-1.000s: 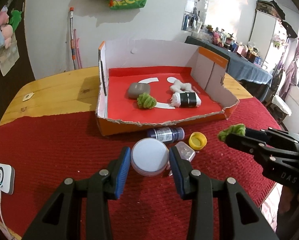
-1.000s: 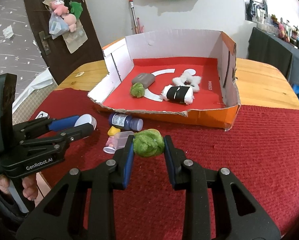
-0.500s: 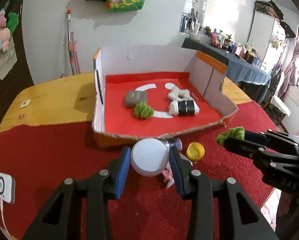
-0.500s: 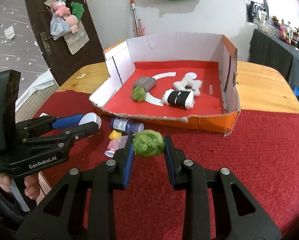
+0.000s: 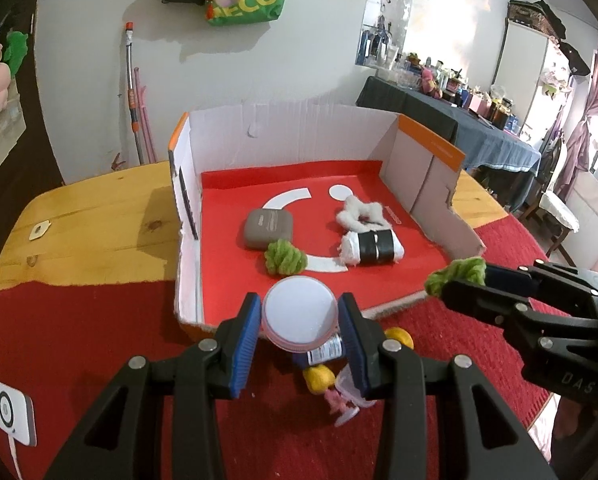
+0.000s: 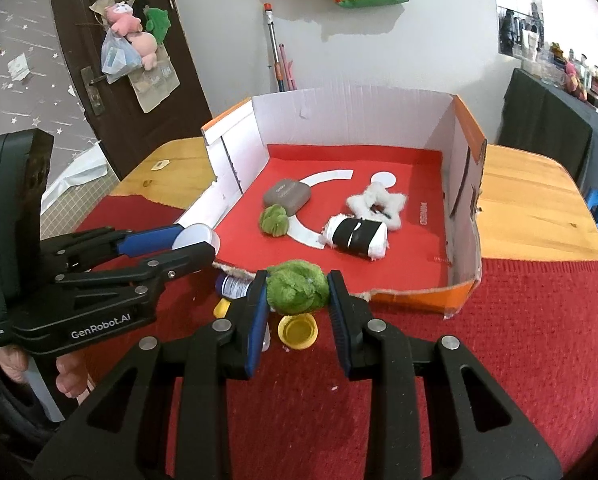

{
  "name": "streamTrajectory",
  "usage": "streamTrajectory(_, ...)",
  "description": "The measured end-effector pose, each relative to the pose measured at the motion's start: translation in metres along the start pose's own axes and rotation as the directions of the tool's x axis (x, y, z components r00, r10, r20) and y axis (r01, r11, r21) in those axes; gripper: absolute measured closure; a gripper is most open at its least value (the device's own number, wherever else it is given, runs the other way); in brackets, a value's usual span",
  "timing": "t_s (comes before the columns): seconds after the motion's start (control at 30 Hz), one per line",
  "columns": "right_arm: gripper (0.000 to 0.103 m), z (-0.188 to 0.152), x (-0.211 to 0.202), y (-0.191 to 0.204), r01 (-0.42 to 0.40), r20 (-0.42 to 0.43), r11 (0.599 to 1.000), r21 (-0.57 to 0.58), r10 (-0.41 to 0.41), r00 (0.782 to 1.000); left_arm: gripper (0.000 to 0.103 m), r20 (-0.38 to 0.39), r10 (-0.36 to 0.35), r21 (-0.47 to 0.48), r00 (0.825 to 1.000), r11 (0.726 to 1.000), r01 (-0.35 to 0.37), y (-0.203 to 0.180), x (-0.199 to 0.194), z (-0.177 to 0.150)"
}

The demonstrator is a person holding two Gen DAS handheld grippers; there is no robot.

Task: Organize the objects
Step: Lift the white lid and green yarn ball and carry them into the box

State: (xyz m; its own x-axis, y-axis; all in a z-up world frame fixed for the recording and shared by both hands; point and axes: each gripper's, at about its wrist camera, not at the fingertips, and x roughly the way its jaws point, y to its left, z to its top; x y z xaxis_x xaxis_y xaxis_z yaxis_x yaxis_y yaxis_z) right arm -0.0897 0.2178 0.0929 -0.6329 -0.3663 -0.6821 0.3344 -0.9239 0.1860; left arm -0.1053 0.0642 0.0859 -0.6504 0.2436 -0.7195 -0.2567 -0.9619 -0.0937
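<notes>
- On the table point(image 5: 99, 208), partly under a red cloth point(image 6: 519, 340), stands an open cardboard box point(image 5: 299, 136), ahead of both grippers; its torn front lip lies crosswise, just beyond their tips
- Box contents: grey case point(image 5: 269, 229), green pom-pom point(image 5: 285, 258), white scrunchie point(image 6: 375, 202), black-and-white roll point(image 5: 373, 246)
- Left gripper point(image 5: 299, 318): clamped on a round white-lidded jar point(image 5: 299, 314), over the lip, so likely the nearer
- Right gripper point(image 6: 297, 292): narrow, squeezing a green yarn ball point(image 6: 297, 287)
- Right view alone shows a yellow cap point(image 6: 298, 330) clearly; left view alone shows a pink-trimmed clear cup point(image 5: 349, 398)
</notes>
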Motion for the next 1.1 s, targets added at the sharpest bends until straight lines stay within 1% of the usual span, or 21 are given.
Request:
streamTrajectory(0.2,0.076,0.012,0.011,-0.007,0.003,-0.016,1.0,0.008,-0.003,1.0,0.061,-0.024,-0.009,0.0,1.0,1.0,0.009,0.003,0.013,0.01)
streamTrajectory(0.4,0.076,0.02,0.03,-0.013,0.004,-0.056,1.0,0.011,-0.003,0.998,0.061,-0.062,-0.021,-0.005,0.998,1.0,0.021,0.007,0.031,0.016)
streamTrajectory(0.9,0.076,0.027,0.064,-0.022,0.006,-0.146,1.0,0.013,-0.004,0.989,0.061,-0.141,-0.041,-0.005,0.989,0.999,0.041,0.013,0.064,0.019)
streamTrajectory(1.1,0.076,0.027,0.075,-0.025,0.01,-0.19,1.0,0.009,-0.008,0.982,0.061,-0.154,-0.047,-0.001,0.987,0.999,0.047,0.014,0.07,0.021)
